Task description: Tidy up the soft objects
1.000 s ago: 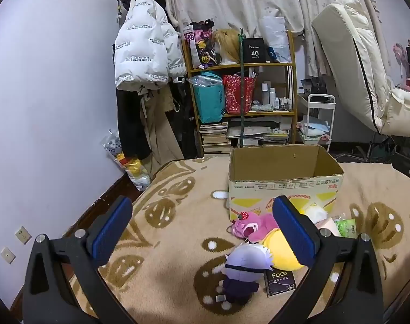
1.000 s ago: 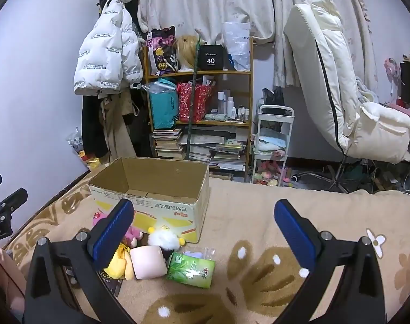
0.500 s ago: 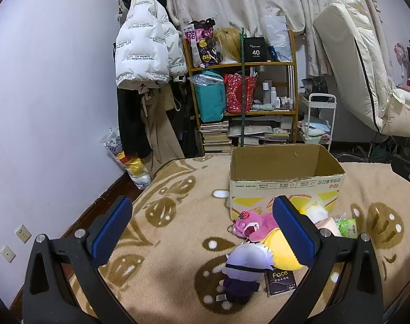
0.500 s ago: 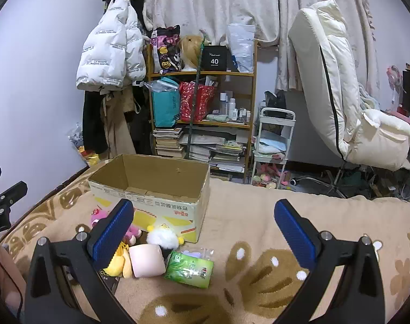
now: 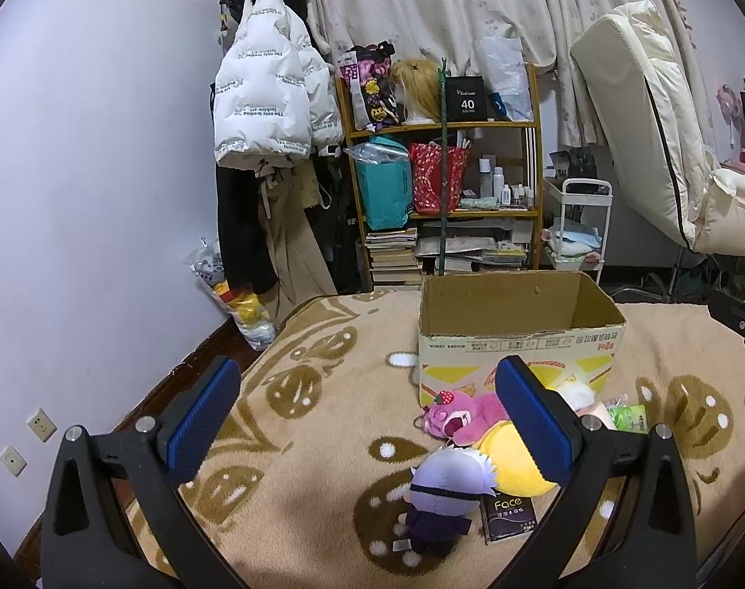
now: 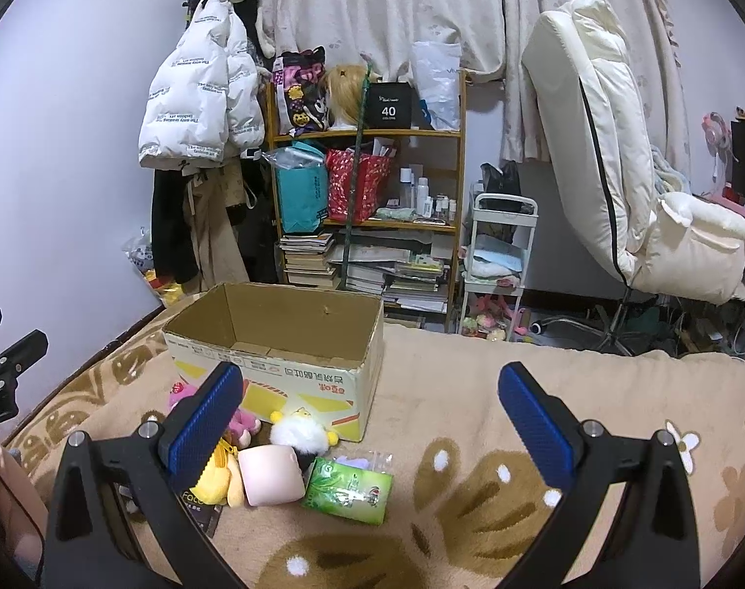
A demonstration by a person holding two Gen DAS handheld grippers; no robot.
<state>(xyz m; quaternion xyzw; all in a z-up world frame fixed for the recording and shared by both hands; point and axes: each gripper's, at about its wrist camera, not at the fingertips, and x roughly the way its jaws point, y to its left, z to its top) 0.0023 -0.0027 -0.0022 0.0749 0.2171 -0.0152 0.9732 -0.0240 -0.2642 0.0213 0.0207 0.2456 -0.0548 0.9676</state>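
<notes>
Left gripper (image 5: 367,414) hangs with its ribbed blue pads (image 5: 203,417) spread wide, nothing between them, above a fuzzy tan blanket (image 5: 299,417) patterned in brown. Just ahead lies a heap of soft toys: a round-headed doll (image 5: 443,491) with pale lilac hair and a dark band, a plush pink bear (image 5: 463,417) topped with a strawberry, a smooth yellow plush (image 5: 512,461), all touching, with a dark flat packet (image 5: 510,515) beside them. Behind sits an open cardboard box (image 5: 515,338), plain brown inside. Right gripper (image 6: 370,417) gapes equally wide and empty, over a white fluffy toy (image 6: 299,432), a pale pink cushion (image 6: 272,473) and a glossy green tissue pack (image 6: 348,491). Beyond: cluttered shelf (image 6: 367,216), white puffer jacket (image 6: 196,103), cream chair (image 6: 618,172).
</notes>
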